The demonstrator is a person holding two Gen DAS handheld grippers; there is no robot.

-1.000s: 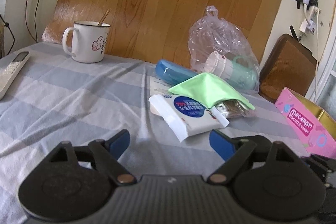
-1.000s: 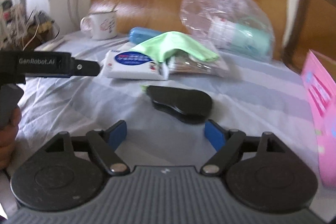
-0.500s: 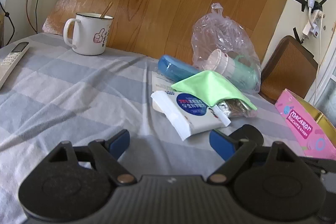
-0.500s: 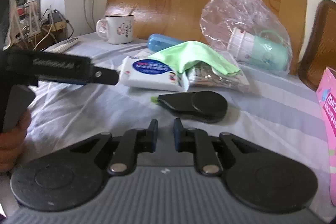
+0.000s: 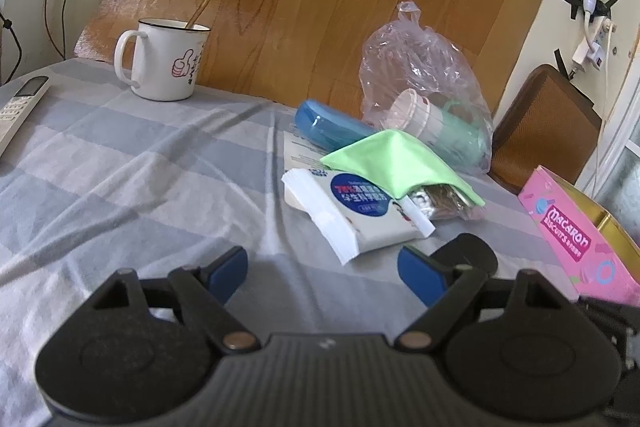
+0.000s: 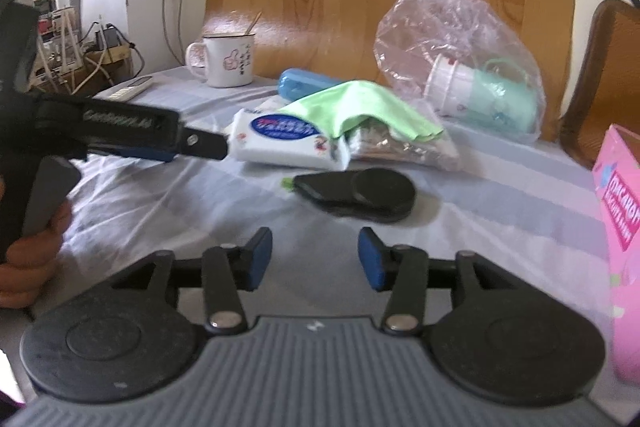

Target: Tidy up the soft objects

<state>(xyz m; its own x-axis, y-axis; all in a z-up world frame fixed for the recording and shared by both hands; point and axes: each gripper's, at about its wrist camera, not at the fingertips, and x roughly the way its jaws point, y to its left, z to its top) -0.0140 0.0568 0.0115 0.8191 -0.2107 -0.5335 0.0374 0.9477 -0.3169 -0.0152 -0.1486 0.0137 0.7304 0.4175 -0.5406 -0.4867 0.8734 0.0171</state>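
Both still empty: my right hand-held gripper point(image 6: 315, 259) just reopened halfway, left hand-held gripper point(image 5: 322, 273) wide, tissue pack point(image 6: 286, 141) not grabbed yet.

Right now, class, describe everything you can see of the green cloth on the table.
The green cloth is a thin, smooth, light-green sheet, loosely folded and peaked like a small tent. It lies draped over the far end of the white tissue pack and covers most of a clear packet beneath it. A blue case and a plastic bag sit just behind. Neither set of tongs touches it.
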